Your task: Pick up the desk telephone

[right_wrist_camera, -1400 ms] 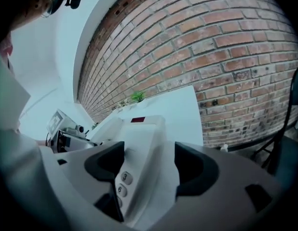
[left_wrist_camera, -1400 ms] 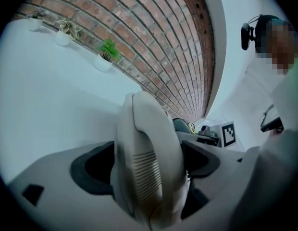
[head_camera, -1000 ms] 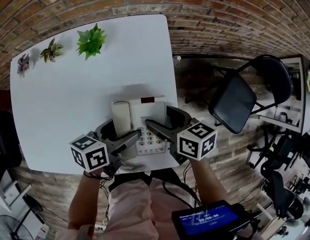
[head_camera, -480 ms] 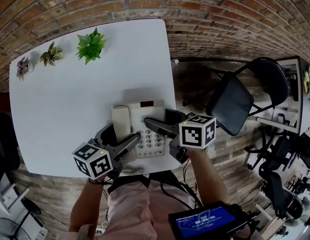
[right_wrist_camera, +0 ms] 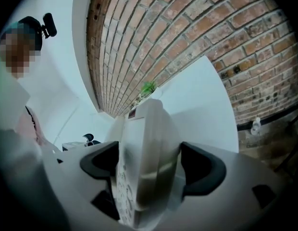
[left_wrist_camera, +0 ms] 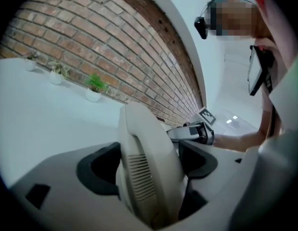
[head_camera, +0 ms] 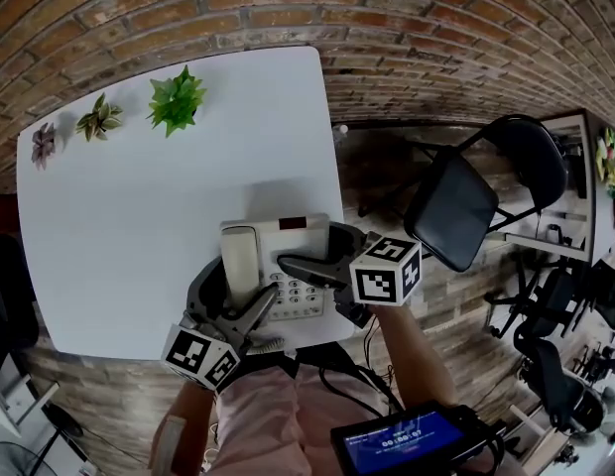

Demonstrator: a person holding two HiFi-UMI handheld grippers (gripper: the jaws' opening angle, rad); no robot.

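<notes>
White table [head_camera: 109,216] before a brick wall [head_camera: 387,18].
Left tongs [left_wrist_camera: 149,160]: jaws apart and closing, handset [head_camera: 240,261] between them.
Right tongs [right_wrist_camera: 149,165]: jaws apart and opening, straddling the desk telephone [head_camera: 293,256].
Desk telephone: near right corner of the table.
Potted plants [head_camera: 177,95]: three, far edge.
</notes>
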